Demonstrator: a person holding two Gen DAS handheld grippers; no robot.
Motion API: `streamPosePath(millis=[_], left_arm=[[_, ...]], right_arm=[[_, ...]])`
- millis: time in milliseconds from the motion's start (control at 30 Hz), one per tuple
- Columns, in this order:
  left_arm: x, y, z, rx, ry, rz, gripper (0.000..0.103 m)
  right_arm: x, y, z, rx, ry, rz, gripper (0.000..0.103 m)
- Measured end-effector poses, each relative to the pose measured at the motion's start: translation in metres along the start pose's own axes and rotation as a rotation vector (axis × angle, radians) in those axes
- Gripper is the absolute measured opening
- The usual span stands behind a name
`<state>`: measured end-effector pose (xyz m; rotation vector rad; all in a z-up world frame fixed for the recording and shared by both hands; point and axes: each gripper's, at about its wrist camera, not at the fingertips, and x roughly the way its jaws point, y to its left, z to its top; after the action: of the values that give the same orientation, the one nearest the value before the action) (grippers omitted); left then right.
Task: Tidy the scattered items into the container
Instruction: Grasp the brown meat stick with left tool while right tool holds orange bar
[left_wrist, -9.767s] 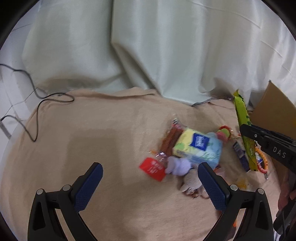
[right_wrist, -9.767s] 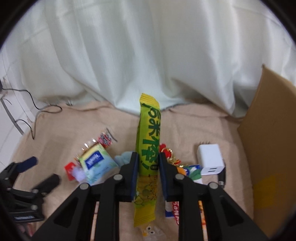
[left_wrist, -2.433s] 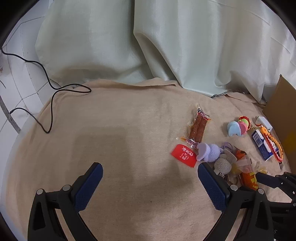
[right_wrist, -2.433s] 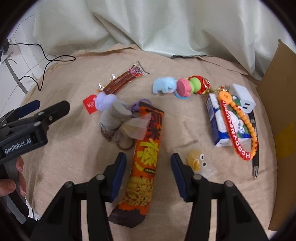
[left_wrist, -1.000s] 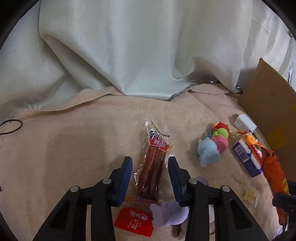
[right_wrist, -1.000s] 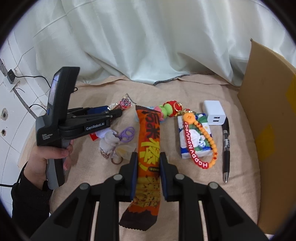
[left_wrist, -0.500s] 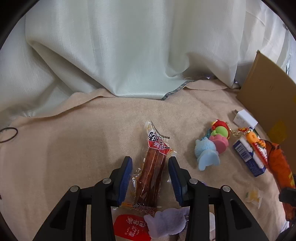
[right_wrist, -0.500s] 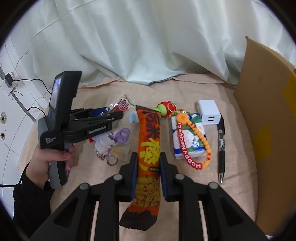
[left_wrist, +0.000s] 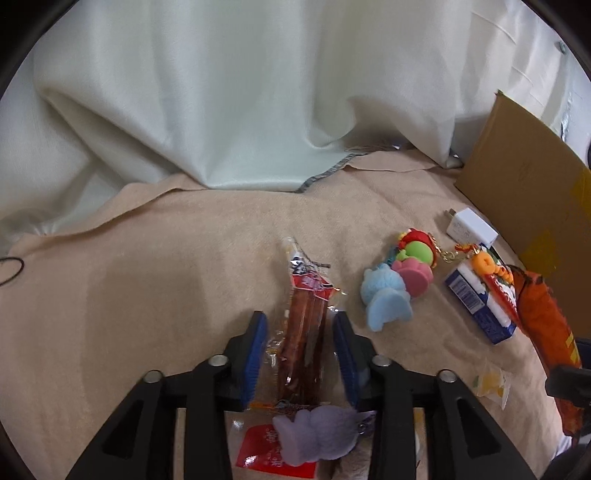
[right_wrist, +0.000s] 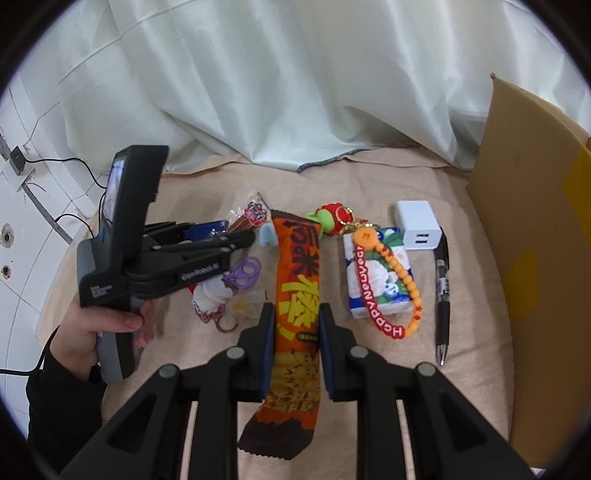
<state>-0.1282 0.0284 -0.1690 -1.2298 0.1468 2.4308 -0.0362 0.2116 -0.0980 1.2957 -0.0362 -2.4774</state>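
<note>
You had the right tool clamped on the orange snack packet, lifted over the tabletop. The left tool straddled the sausage stick; whether its pads pressed, I could not tell. The tissue pack, charger, pen and keychains remained outside the cardboard box. Only the right view showed your hand and the pen.

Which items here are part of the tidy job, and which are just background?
Job items:
- orange snack packet, in the right gripper
- sausage stick packet, between the left gripper's jaws
- tissue pack
- beaded charm
- white charger
- pen
- cardboard box

Background:
- curtain
- wall cable
- beige cloth
</note>
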Motion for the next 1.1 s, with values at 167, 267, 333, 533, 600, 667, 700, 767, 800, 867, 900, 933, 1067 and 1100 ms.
streamPosePath(millis=[167, 267, 333, 533, 600, 667, 700, 767, 800, 867, 900, 933, 1067, 1100], left_arm=[[-0.003, 0.001, -0.001, -0.049, -0.032, 0.003, 0.03], [-0.01, 0.006, -0.001, -0.077, -0.059, 0.013, 0.02], [-0.018, 0.008, -0.001, -0.083, -0.083, 0.039, 0.016], [-0.035, 0.02, -0.006, -0.132, -0.082, 0.043, 0.011], [-0.035, 0.027, -0.01, -0.166, -0.065, 0.021, 0.011], [-0.036, 0.031, -0.016, -0.173, -0.056, 0.007, 0.011], [-0.036, 0.03, -0.016, -0.157, -0.053, 0.01, 0.011], [-0.037, 0.027, -0.015, -0.139, -0.059, 0.026, 0.011], [-0.037, 0.026, -0.015, -0.132, -0.051, 0.033, 0.011], [-0.038, 0.021, -0.014, -0.121, -0.051, 0.053, 0.012], [-0.038, 0.019, -0.014, -0.109, -0.051, 0.068, 0.012], [-0.037, 0.016, -0.014, -0.099, -0.051, 0.079, 0.012], [-0.034, 0.012, -0.016, -0.08, -0.05, 0.113, 0.017], [-0.031, 0.012, -0.017, -0.073, -0.038, 0.123, 0.025]], right_arm=[[0.002, 0.001, -0.002, -0.006, 0.009, 0.0, 0.026], [0.003, 0.003, -0.003, -0.009, 0.009, -0.002, 0.026], [0.003, 0.005, -0.002, -0.011, 0.004, 0.001, 0.026], [0.006, 0.009, -0.002, -0.014, 0.001, 0.006, 0.026], [0.008, 0.013, -0.001, -0.023, 0.005, 0.012, 0.026], [0.008, 0.017, -0.001, -0.03, 0.004, 0.016, 0.026], [0.008, 0.019, -0.001, -0.033, 0.006, 0.018, 0.026], [0.008, 0.021, -0.001, -0.039, 0.003, 0.019, 0.026], [0.008, 0.022, -0.001, -0.041, 0.005, 0.019, 0.026], [0.008, 0.023, -0.002, -0.043, 0.007, 0.017, 0.026], [0.008, 0.023, -0.002, -0.042, 0.007, 0.017, 0.026], [0.007, 0.023, -0.003, -0.041, 0.005, 0.015, 0.026], [0.006, 0.018, -0.002, -0.026, -0.003, 0.01, 0.026], [0.005, 0.018, -0.002, -0.026, -0.003, 0.012, 0.026]])
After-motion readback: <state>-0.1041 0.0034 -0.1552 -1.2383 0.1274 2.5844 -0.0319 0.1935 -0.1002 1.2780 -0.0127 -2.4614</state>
